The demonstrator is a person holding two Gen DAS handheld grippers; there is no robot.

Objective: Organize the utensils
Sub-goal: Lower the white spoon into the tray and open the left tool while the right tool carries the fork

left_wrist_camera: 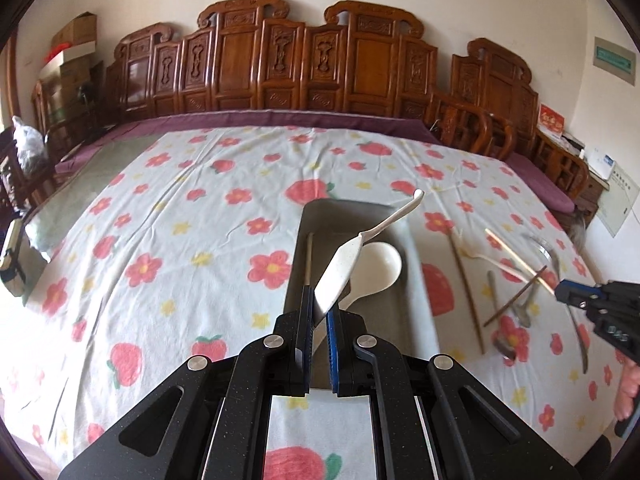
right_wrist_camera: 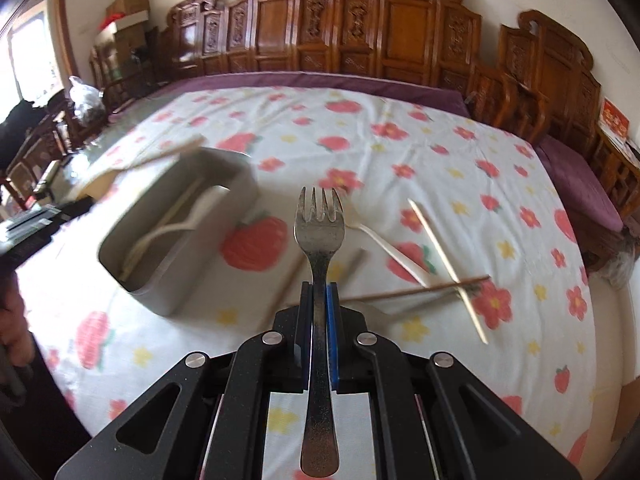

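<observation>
A: In the right wrist view, the right gripper (right_wrist_camera: 319, 312) is clamped on the metal fork (right_wrist_camera: 319, 240), long axis toward twelve o'clock; the grey tray (right_wrist_camera: 160, 292) lies at ten o'clock.

B: The left gripper (left_wrist_camera: 319, 312), clamped on a white knife (left_wrist_camera: 340, 272), is judged nearer, the tray directly ahead of it.

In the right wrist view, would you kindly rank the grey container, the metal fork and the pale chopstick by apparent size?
1. Grey container, largest.
2. Metal fork, clamped in the right gripper; nearness to the camera inflates it.
3. Pale chopstick, thinnest, so smallest.
</observation>
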